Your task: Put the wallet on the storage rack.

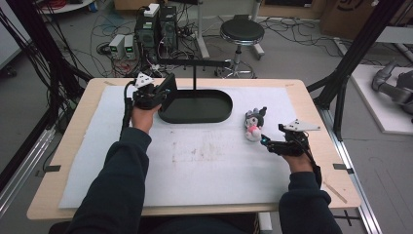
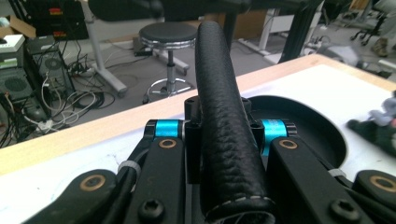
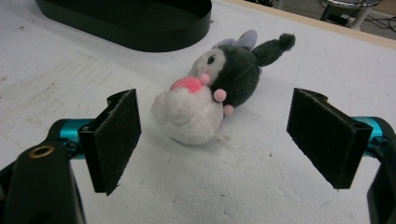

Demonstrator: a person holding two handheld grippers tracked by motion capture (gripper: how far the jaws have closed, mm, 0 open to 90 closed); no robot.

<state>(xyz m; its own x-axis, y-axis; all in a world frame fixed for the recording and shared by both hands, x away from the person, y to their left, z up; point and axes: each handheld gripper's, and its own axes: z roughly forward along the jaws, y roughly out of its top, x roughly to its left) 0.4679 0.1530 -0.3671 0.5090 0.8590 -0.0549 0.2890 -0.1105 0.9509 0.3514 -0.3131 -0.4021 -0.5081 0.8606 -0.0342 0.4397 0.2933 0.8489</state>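
Note:
A small plush toy [image 1: 254, 124], dark grey and white with pink pompoms, lies on the white mat [image 1: 195, 165] right of centre. My right gripper [image 1: 265, 142] is open just short of it; in the right gripper view the toy [image 3: 210, 93] lies a little beyond the two pads [image 3: 116, 135], apart from both. A black oval tray [image 1: 214, 114] sits at the back of the mat. At the tray's left end, my left gripper [image 1: 163, 90] is shut on a black leather-covered handle [image 2: 224, 116], which runs up between its jaws.
A thin black post and crossbar [image 1: 195, 63] rise over the tray. The wooden table edge [image 1: 58, 146] frames the mat. Behind the table are a round stool [image 1: 242, 31], computer towers [image 1: 156, 24] and many floor cables. Black frame posts [image 1: 341, 83] stand at the right.

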